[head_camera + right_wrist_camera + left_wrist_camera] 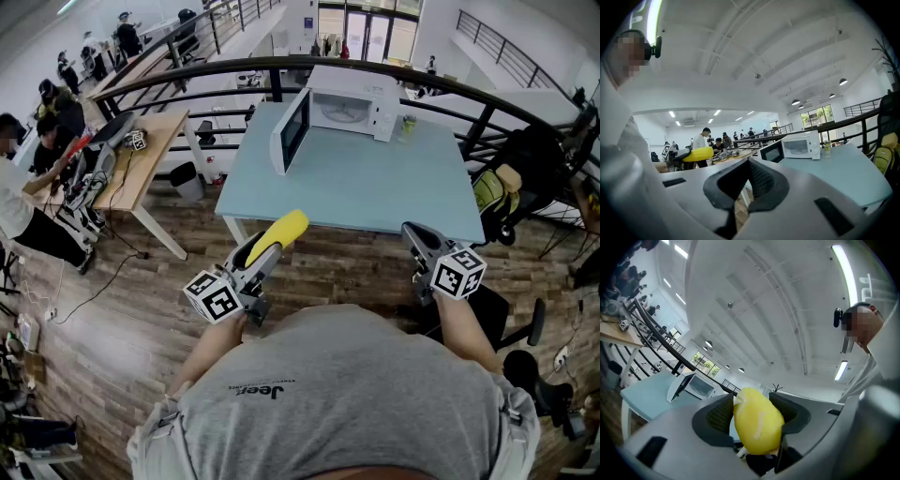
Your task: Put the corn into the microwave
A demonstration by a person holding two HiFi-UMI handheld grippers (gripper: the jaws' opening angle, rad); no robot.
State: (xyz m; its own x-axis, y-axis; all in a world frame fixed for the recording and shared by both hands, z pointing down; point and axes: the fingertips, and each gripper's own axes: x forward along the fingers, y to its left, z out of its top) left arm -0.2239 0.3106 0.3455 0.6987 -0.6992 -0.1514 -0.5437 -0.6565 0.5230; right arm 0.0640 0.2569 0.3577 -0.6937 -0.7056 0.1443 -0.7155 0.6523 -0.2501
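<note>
The left claw (265, 249) grips the corn (279, 233), which juts beyond its tips, short of the tabletop (375, 183). The right claw (747, 182) is pinched together, empty. The microwave (352, 105) stands open on the far side.

In the head view the corn (281, 231) shows only its upper part at centre left, its lower end buried between the jaws of the left gripper (255, 255). The person's grey shirt (347, 394) fills the bottom of that frame and covers both upper arms. The small container (408, 123) beside the microwave (352, 111) at top centre is too small to identify.
</note>
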